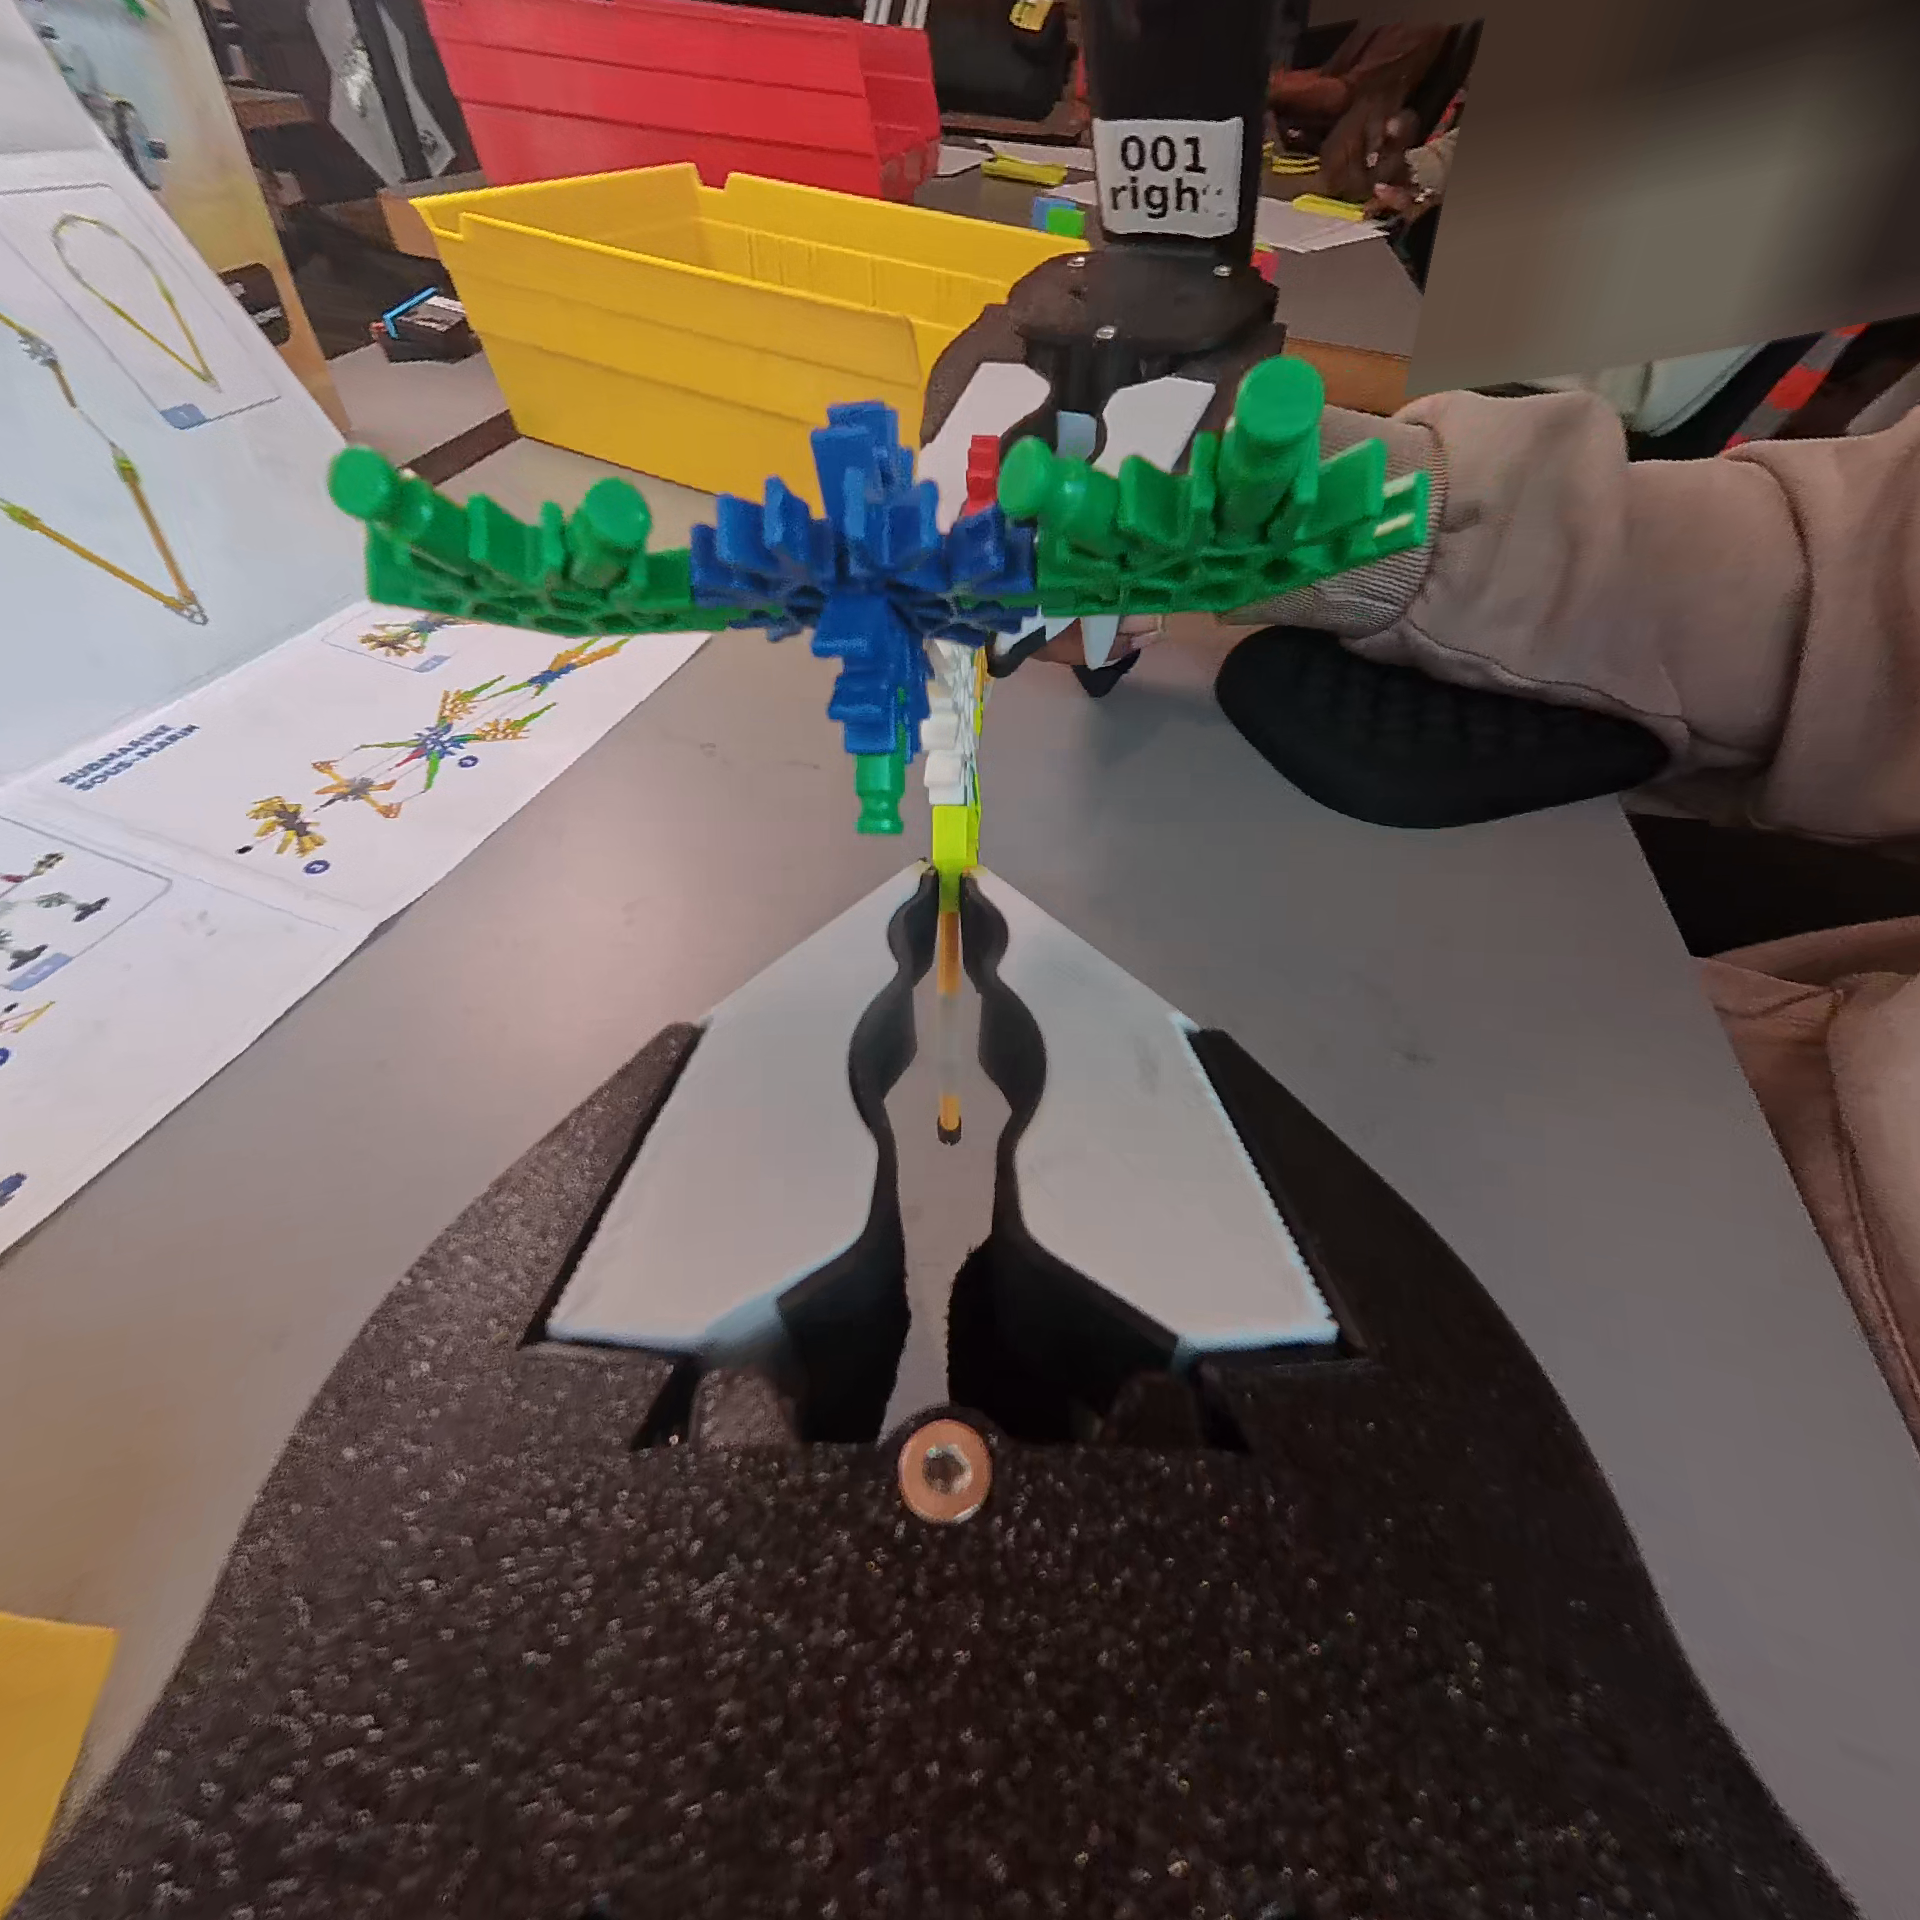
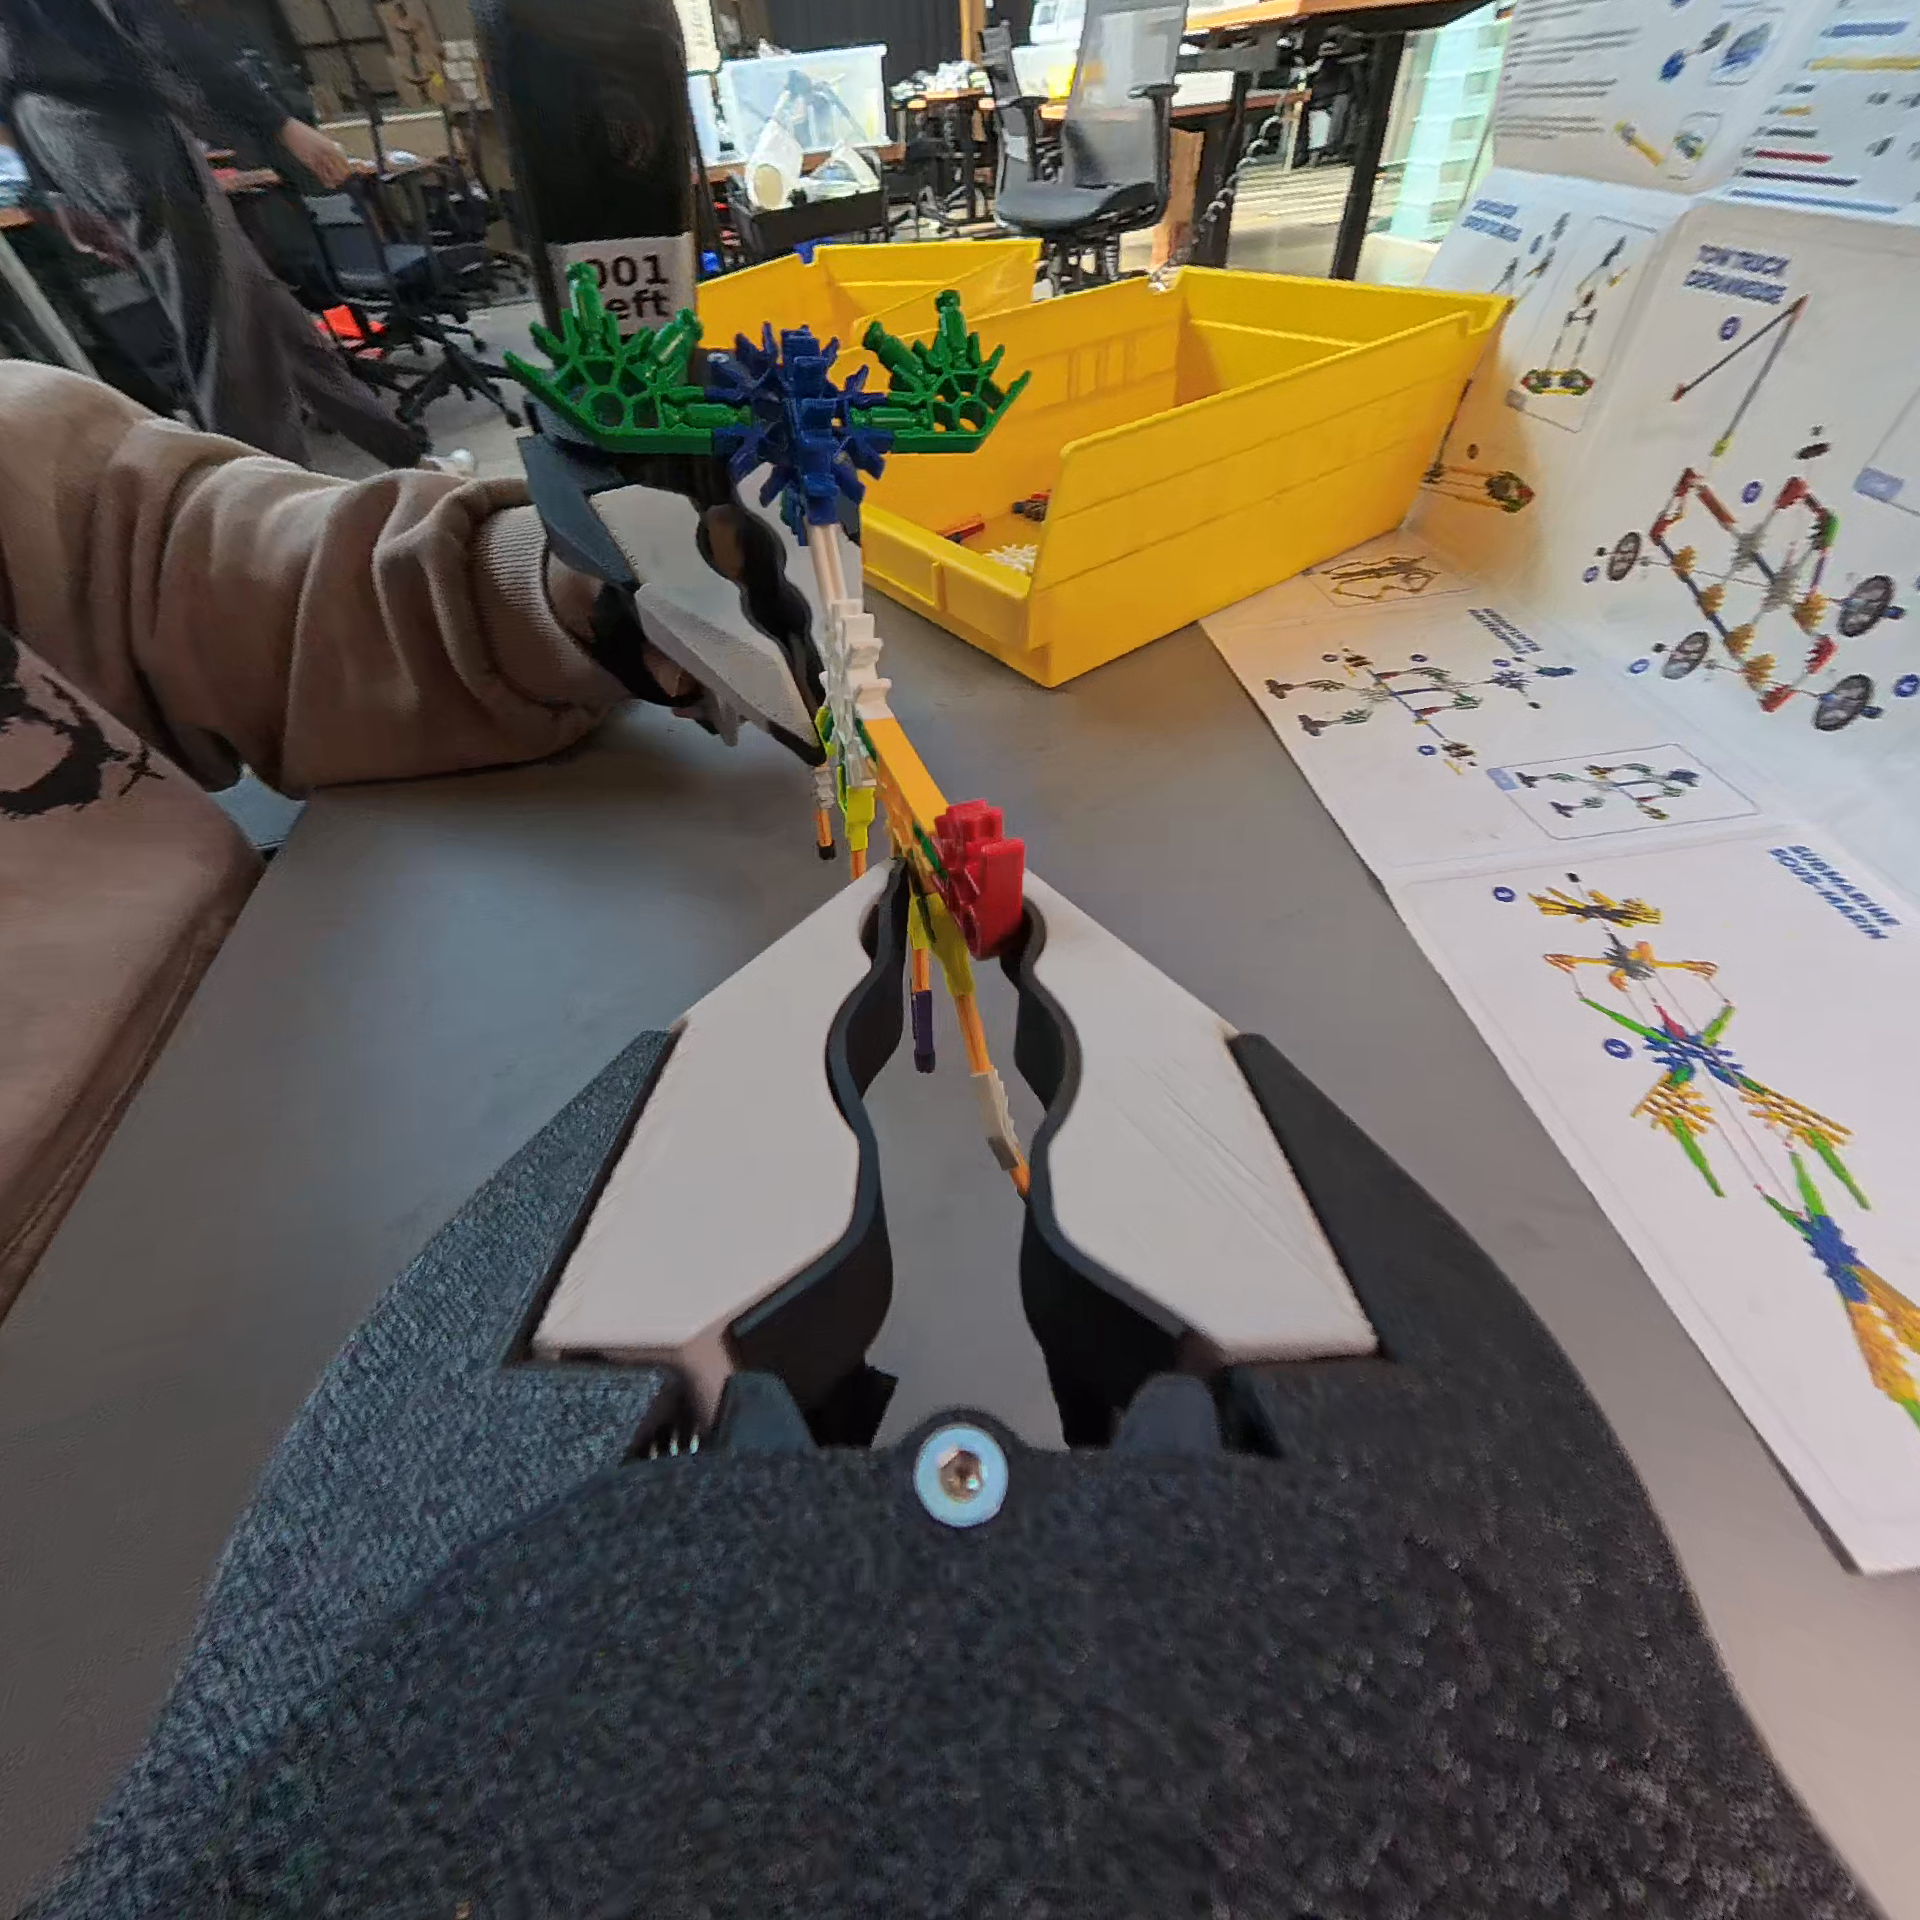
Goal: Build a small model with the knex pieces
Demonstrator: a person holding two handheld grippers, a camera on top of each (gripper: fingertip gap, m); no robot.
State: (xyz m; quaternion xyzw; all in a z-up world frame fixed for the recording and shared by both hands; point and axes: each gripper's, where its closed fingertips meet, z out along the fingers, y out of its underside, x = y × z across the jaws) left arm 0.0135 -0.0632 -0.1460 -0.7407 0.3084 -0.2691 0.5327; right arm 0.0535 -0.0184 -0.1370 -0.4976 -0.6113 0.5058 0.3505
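A toy model of plastic rods and connectors is held above the grey table by both grippers. It has a blue snowflake hub with green fan connectors on each side, then white and lime pieces below. My left gripper is shut on the model's lime piece and orange rod. My right gripper is shut on the model's other end at a red connector, with orange and purple rods running between its fingers. The blue hub also shows in the right wrist view, as does the left gripper.
Yellow bins stand behind the model, with red bins farther back. Instruction sheets lie on and lean up from the table. A person's tan sleeve reaches in. Tip to tip, the grippers are about 7 centimetres apart.
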